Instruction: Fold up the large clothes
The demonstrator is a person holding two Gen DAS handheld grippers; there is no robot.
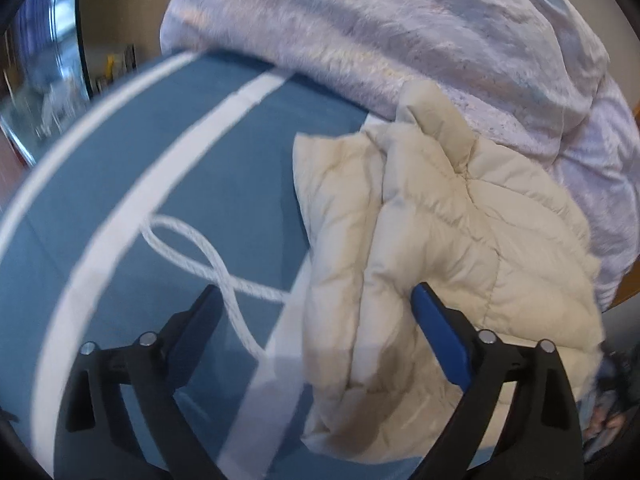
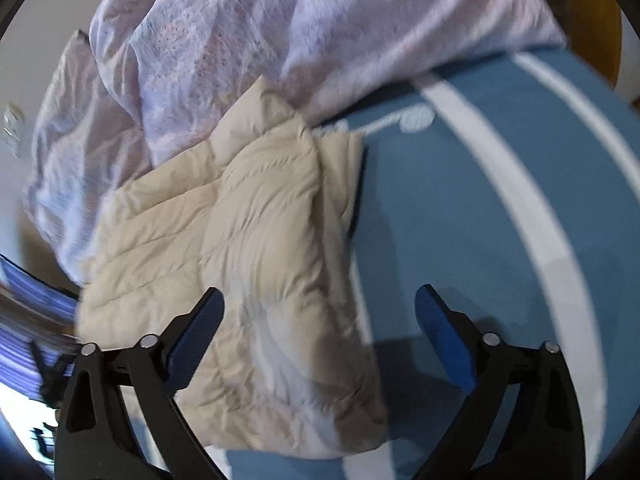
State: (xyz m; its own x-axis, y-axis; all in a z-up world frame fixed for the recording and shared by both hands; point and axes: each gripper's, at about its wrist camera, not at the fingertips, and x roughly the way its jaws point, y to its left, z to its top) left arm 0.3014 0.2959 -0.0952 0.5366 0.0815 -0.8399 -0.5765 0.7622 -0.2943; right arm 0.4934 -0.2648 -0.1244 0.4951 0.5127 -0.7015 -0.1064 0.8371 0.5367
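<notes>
Cream quilted puffer jacket [image 1: 440, 248] lies folded on the blue bedcover with white stripes [image 1: 224, 168], its 12 o'clock edge against a crumpled pale lilac duvet [image 1: 400, 28]. Left gripper [image 1: 316, 312] wide open, holding nothing, right finger apparently over the jacket though motion blur obscures contact. Right gripper [image 2: 318, 312] likewise spread wide and empty, jacket [image 2: 256, 248] at its 10 o'clock.

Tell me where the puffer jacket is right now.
The cream jacket lies bunched on the blue striped cover, against the lilac blanket behind it; it sits right of centre in the left wrist view, left in the right.
</notes>
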